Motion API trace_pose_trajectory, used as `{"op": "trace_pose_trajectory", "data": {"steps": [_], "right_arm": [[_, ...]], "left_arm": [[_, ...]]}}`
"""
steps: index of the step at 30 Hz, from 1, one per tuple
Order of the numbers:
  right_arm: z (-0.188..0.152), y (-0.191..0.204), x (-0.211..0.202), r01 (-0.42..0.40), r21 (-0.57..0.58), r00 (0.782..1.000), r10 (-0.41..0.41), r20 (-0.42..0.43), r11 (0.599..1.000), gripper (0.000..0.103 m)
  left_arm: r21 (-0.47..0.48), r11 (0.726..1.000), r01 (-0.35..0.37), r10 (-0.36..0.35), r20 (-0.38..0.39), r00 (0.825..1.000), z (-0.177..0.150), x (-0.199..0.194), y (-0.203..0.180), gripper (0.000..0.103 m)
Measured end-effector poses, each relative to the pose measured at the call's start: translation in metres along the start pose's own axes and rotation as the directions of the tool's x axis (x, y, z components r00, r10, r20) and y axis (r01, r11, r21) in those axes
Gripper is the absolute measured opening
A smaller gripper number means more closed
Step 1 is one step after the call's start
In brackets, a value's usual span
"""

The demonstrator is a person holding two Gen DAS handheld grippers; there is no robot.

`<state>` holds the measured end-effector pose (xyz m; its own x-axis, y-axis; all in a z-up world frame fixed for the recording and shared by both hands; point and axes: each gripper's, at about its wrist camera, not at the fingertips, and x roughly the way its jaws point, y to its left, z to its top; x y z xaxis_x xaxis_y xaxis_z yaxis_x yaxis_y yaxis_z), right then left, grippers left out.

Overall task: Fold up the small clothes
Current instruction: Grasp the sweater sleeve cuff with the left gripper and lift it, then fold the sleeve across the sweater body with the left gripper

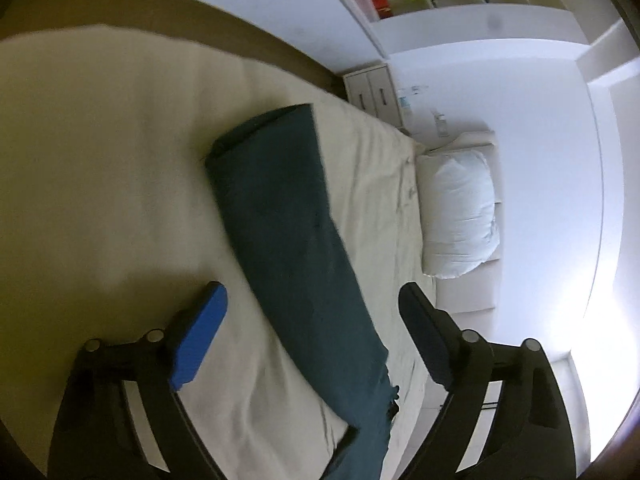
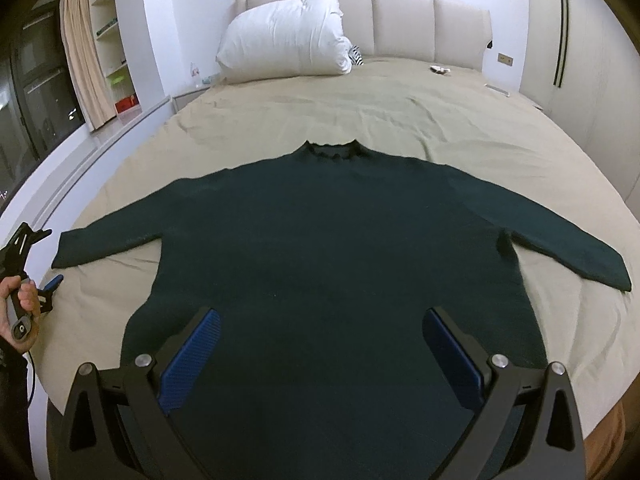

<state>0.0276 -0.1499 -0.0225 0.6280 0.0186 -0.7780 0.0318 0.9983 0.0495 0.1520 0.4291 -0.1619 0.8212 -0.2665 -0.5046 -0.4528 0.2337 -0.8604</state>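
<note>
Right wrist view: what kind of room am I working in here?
A bedroom, it seems: a wide bed with a padded headboard, a white pillow against it, and a dark sweater spread flat on the sheet.

Your left gripper (image 1: 312, 312) and right gripper (image 2: 320, 344): black angular frames, silver pivot screws, blue ribbed finger pads (image 2: 192, 356). Your left hand (image 2: 18, 300): dark sleeve, trailing cable.
</note>
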Motion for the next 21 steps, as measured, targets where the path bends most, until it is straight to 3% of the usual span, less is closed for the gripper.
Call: {"op": "trace_pose_trajectory", "data": {"steps": [6, 8, 10, 13, 17, 20, 21], "right_arm": [[0.0, -0.001, 0.016, -0.023, 0.026, 1.0, 0.024, -0.021, 0.999, 0.103], [0.0, -0.001, 0.018, -0.026, 0.027, 0.999, 0.026, -0.021, 0.999, 0.103], [0.0, -0.002, 0.019, -0.024, 0.029, 1.0, 0.024, -0.015, 0.999, 0.103], [0.002, -0.01, 0.02, -0.025, 0.046, 1.0, 0.025, -0.003, 0.999, 0.103], [0.004, -0.028, 0.023, -0.041, 0.1, 0.999, 0.041, 0.002, 0.994, 0.103], [0.005, -0.045, 0.026, -0.063, 0.154, 0.998, 0.064, -0.002, 0.986, 0.103], [0.006, -0.052, 0.028, -0.07, 0.177, 0.997, 0.071, 0.002, 0.982, 0.103]], "left_arm": [[0.0, 1.0, -0.015, 0.015, 0.031, 0.999, 0.022, 0.032, 0.012, 0.08], [-0.001, 1.0, -0.027, 0.027, 0.038, 0.999, 0.029, 0.042, 0.018, 0.064], [-0.013, 0.999, -0.049, 0.05, 0.038, 0.998, 0.035, 0.05, 0.025, 0.026], [-0.001, 0.996, -0.085, 0.085, 0.047, 0.995, 0.037, 0.06, 0.019, 0.014], [0.166, 0.977, -0.134, 0.125, 0.062, 0.99, 0.015, 0.07, -0.025, 0.008], [0.373, 0.916, -0.146, 0.132, 0.063, 0.989, -0.014, 0.086, -0.083, 0.008], [0.461, 0.876, -0.142, 0.13, 0.059, 0.99, -0.032, 0.094, -0.108, 0.008]]}}
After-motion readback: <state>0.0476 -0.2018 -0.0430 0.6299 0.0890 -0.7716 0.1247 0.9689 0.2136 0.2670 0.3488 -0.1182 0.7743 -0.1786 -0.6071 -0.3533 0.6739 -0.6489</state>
